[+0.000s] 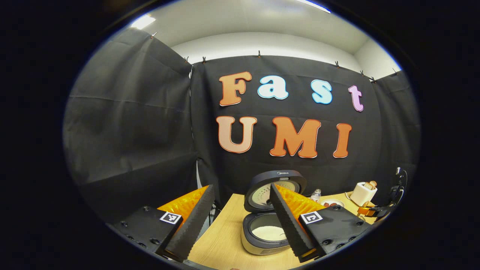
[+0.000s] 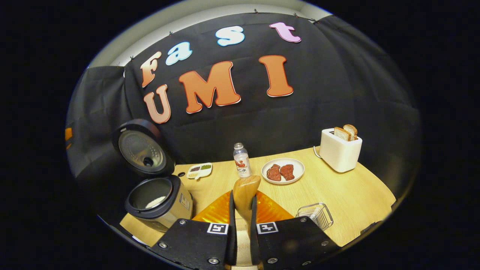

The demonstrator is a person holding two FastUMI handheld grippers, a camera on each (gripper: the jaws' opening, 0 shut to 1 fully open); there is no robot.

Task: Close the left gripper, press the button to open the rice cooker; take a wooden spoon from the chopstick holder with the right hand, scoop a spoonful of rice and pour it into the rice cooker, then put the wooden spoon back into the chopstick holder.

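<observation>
two grippers at work. the rice cooker (image 2: 159, 202) stands open, lid up, rice inside. the left gripper (image 1: 240, 221) hangs above it, jaws wide. the right gripper (image 2: 243, 225) pinches the wooden spoon (image 2: 245, 193) narrowly; a tilted grip could miss the wire chopstick holder (image 2: 315, 214) on return, i judge. lid writing is too small to read.

The left gripper view is looking level across the tabletop (image 1: 225, 240) toward the back wall, sitting close above the open rice cooker (image 1: 268, 230). The right gripper view is looking from farther right and tilting, taking in the rice cooker (image 2: 159, 204) at its left. Both are sharing the toaster (image 1: 363, 193) (image 2: 340, 149) and plate (image 1: 332, 203) (image 2: 283, 170).
</observation>
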